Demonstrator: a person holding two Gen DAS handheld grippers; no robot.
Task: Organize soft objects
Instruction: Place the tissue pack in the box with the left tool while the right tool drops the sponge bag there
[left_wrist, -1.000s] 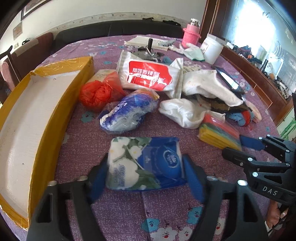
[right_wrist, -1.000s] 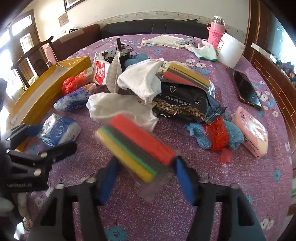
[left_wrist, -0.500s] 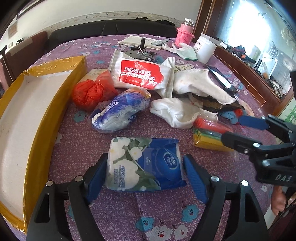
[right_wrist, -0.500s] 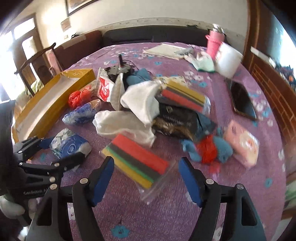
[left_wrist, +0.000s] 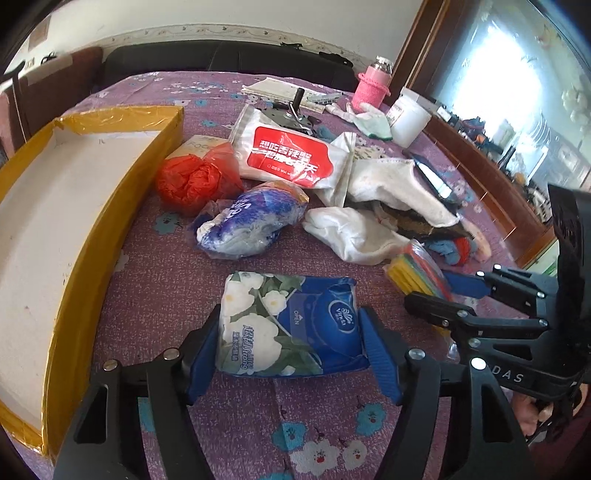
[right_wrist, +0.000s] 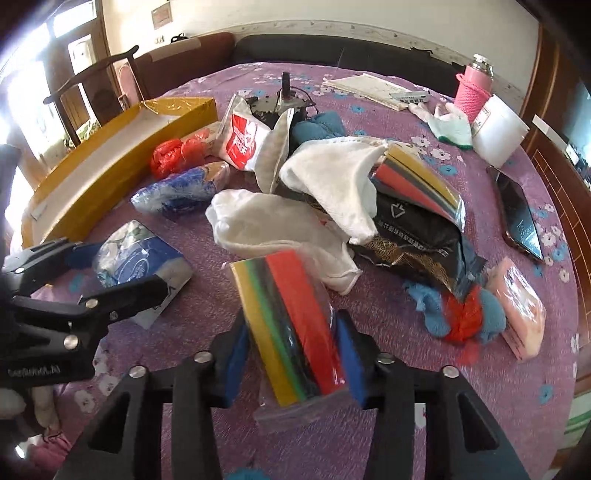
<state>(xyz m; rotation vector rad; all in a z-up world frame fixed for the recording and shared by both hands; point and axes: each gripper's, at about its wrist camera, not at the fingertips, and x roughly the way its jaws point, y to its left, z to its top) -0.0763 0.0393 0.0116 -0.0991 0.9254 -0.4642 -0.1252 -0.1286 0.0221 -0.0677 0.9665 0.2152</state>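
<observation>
A blue tissue pack with white flowers (left_wrist: 288, 317) lies on the purple flowered tablecloth (left_wrist: 166, 280). My left gripper (left_wrist: 291, 350) is closing on it, and both blue pads touch its ends. The same pack (right_wrist: 140, 258) shows between the left gripper's fingers (right_wrist: 122, 266) in the right wrist view. A clear bag of yellow, green, black and red sponges (right_wrist: 291, 306) stands on edge between the pads of my right gripper (right_wrist: 291, 350), which is closing and presses its sides. The right gripper (left_wrist: 432, 291) holds that sponge bag (left_wrist: 417, 269) in the left wrist view. A long yellow box (left_wrist: 92, 236) lies at the left.
Behind lie a red plastic bag (left_wrist: 195, 181), a blue-white pack (left_wrist: 251, 221), a red-white pouch (left_wrist: 288, 155), white cloths (right_wrist: 280, 229), a black pouch (right_wrist: 417, 236), a second sponge bag (right_wrist: 421, 184), a pink pack (right_wrist: 521, 310) and a phone (right_wrist: 521, 214). A pink bottle (right_wrist: 472, 92) stands far back.
The right jaws opened wide, leaving the sponge bag on the table, then closed on it again with the bag turned on edge. The left jaws widened slightly and came back onto the tissue pack.
</observation>
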